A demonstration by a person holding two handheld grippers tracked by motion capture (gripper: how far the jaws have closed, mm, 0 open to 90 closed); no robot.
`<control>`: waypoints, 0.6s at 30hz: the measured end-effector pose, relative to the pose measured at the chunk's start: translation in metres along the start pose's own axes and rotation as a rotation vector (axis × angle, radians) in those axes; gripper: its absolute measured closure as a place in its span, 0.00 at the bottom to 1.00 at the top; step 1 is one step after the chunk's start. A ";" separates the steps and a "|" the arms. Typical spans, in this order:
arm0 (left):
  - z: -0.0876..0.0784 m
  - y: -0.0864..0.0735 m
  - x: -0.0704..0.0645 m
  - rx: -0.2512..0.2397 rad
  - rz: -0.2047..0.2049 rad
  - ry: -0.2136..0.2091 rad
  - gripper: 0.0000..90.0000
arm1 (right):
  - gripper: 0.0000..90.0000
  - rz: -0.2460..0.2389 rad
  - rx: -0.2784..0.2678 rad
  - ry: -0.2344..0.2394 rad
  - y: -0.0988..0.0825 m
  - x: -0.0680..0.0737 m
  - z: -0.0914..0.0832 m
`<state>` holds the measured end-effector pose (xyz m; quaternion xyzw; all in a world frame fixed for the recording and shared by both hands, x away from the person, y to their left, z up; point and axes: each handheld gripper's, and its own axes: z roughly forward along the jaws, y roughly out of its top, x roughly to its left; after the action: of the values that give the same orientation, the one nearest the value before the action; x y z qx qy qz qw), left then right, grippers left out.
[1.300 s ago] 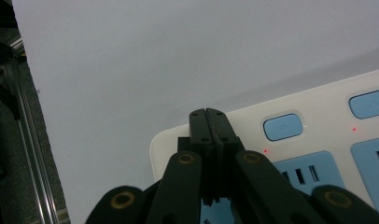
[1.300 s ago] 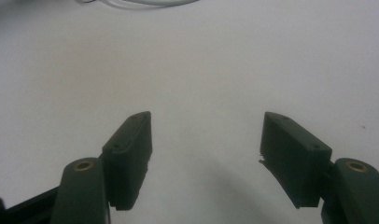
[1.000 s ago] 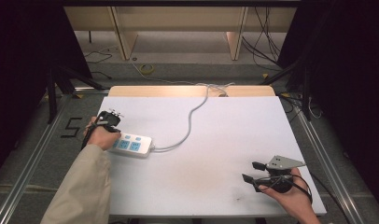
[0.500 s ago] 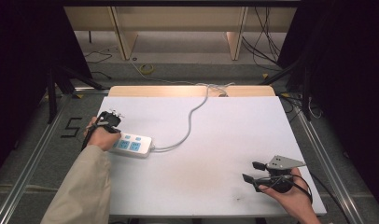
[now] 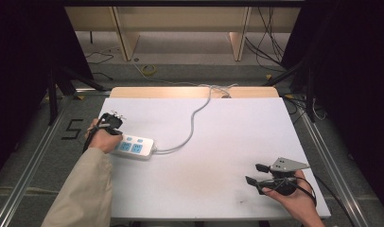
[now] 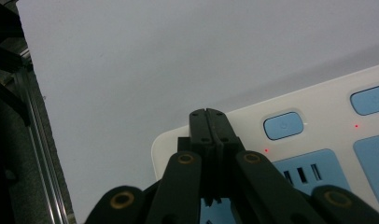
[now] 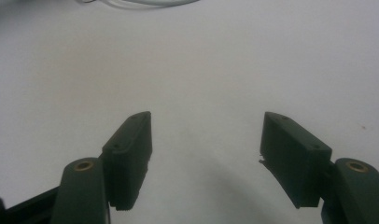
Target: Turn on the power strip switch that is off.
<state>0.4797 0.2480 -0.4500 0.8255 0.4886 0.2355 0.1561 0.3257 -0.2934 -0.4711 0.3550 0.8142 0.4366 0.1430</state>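
A white power strip [image 5: 133, 147] with blue sockets and blue buttons lies at the table's left side; its grey cable [image 5: 192, 125] curls off to the far edge. My left gripper [image 5: 112, 124] sits at the strip's left end, jaws shut together with nothing between them. In the left gripper view the closed tips [image 6: 210, 122] rest over the corner of the power strip [image 6: 318, 154], beside a blue button [image 6: 283, 125] and small red lights. My right gripper [image 5: 258, 174] hovers low over the table's near right corner, jaws wide open and empty; its fingers [image 7: 129, 149] frame bare tabletop.
The white table [image 5: 228, 142] ends in a wooden strip at the far edge. Metal rails run along both sides of it. Shelving legs and loose cables stand on the floor behind. A "5" is marked on the floor at left.
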 end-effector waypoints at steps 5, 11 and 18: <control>-0.001 0.000 0.000 -0.009 0.001 -0.003 1.00 | 0.39 -0.001 -0.002 0.000 0.000 0.000 0.000; 0.000 0.002 -0.003 -0.014 0.004 -0.008 1.00 | 0.39 -0.001 -0.001 -0.001 0.000 0.000 0.000; 0.000 0.001 -0.003 -0.013 0.009 -0.007 1.00 | 0.39 -0.003 -0.001 -0.001 0.000 0.000 0.000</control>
<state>0.4794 0.2451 -0.4496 0.8276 0.4826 0.2363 0.1621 0.3257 -0.2935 -0.4708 0.3537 0.8145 0.4367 0.1441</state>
